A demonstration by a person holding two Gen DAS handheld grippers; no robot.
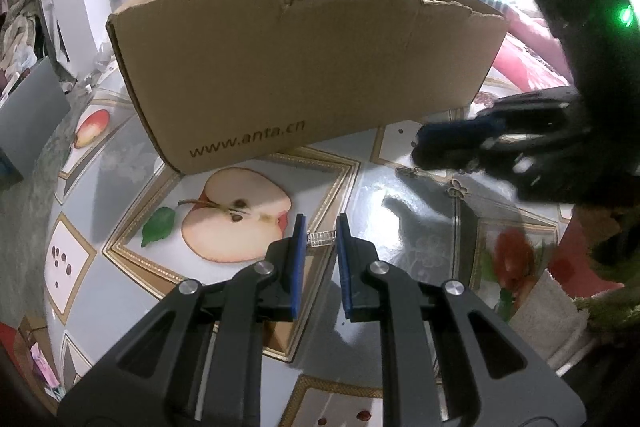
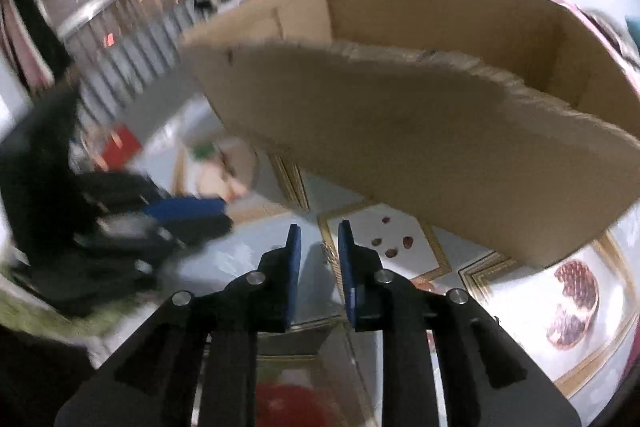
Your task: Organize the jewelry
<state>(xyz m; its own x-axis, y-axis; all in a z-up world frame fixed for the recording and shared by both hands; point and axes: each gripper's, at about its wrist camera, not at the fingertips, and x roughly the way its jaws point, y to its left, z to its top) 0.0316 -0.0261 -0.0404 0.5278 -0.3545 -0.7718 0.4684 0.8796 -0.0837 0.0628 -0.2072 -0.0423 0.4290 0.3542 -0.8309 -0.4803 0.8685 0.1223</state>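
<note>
The clip (image 1: 320, 238), a small clear jewelled bar with a row of pale facets, sits between the blue pads (image 1: 298, 259) of the left gripper (image 1: 321, 227), near their tips, in front of the box (image 1: 296, 67) and just right of the printed apple half (image 1: 236, 215) on the tablecloth (image 1: 380, 195). Its long axis runs crosswise, from one pad to the other, parallel to the near wall of the box. The jaws stand narrowly apart with the bar spanning the gap; its ends appear to meet both pads, so the left gripper seems closed on it.

Right of the box's near corner lie two more pieces: a small dark chain-like piece (image 1: 408, 171) and a bronze butterfly charm (image 1: 456, 189). Both are too small to make out further.

The right gripper (image 2: 319, 227) hovers in front of the box too, blurred in the left view. In its own view the pads stand a little apart with only tablecloth showing between them; it holds nothing.

The box is plain brown cardboard with a torn top edge and open top.
</note>
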